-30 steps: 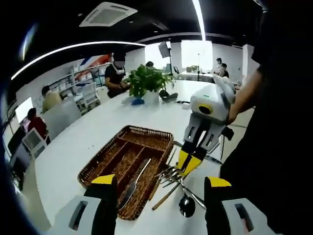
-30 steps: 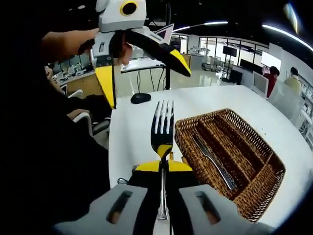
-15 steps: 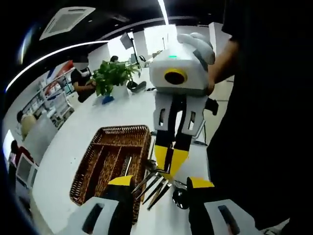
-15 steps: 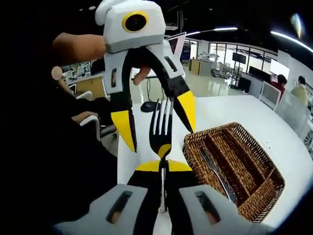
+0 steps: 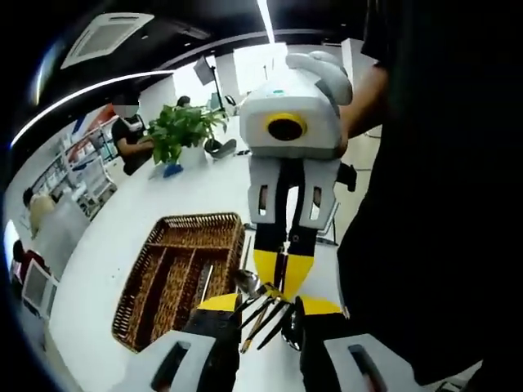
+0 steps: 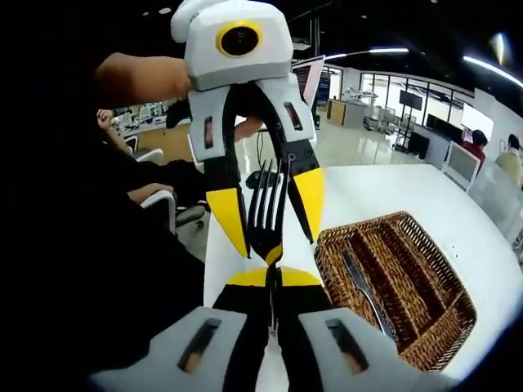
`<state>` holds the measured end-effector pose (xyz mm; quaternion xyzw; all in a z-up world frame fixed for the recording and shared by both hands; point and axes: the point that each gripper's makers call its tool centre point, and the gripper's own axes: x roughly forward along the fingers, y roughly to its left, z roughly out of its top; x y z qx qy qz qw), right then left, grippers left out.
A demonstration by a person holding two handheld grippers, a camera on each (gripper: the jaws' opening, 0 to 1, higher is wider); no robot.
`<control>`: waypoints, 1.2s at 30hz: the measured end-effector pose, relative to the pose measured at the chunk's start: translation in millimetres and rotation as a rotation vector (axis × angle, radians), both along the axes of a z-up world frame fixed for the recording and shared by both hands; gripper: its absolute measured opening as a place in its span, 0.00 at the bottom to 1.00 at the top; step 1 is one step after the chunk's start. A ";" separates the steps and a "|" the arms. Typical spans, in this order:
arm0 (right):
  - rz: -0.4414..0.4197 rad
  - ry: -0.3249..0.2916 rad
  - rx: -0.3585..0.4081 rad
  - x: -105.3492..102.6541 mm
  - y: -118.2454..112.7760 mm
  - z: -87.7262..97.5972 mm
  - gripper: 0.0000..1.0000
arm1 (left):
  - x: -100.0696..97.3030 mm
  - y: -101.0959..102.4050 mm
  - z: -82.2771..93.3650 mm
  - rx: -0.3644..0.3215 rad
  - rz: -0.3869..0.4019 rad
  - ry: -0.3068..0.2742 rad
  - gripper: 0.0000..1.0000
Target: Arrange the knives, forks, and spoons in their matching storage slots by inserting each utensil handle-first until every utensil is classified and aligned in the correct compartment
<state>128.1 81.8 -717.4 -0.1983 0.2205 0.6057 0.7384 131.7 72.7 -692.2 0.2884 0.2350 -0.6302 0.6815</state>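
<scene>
Closing in since a moment ago, the open left hand-held gripper (image 6: 265,216) is straddling the fork (image 6: 268,214) clenched upright by the right hand-held gripper (image 6: 272,282), while the basket (image 6: 409,290) is holding one knife (image 6: 365,290) and loose utensils (image 5: 265,306) are waiting beside it on the desk (image 5: 155,212).

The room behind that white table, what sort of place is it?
Most likely an open-plan office. People sit at desks along the wall, long strip lights and a ceiling air vent hang overhead, and a potted plant stands on the big white table.
</scene>
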 end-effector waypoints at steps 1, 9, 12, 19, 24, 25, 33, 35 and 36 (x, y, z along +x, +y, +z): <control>0.000 0.001 0.001 -0.1 -0.2 0.4 0.00 | 0.6 -0.9 0.8 -0.008 0.018 0.019 0.26; -0.013 -0.023 0.020 3.4 1.4 8.4 0.00 | 0.8 -8.7 13.0 -0.088 0.094 0.145 0.15; -0.014 -0.036 0.016 5.6 -0.8 8.3 0.00 | -1.1 -11.3 10.6 -0.080 0.085 0.135 0.10; -0.004 -0.054 0.020 4.9 -0.4 13.6 0.00 | -8.4 -17.0 14.0 -0.112 0.069 0.185 0.03; 0.006 -0.056 0.048 3.0 0.6 19.8 0.00 | -9.8 -20.1 21.1 -0.138 0.052 0.181 0.01; 0.001 -0.051 0.060 4.0 0.7 21.4 0.00 | -8.8 -20.7 23.5 -0.147 0.060 0.184 0.00; -0.087 -0.040 0.147 21.1 -3.0 32.3 0.01 | 11.7 -21.6 39.8 -0.251 0.175 0.182 0.00; -0.103 -0.030 0.138 23.5 -4.3 28.8 0.02 | 17.5 -23.1 48.7 -0.312 0.212 0.199 0.00; -0.115 -0.033 0.131 24.9 -4.8 26.4 0.03 | 20.5 -23.2 52.3 -0.337 0.238 0.217 0.00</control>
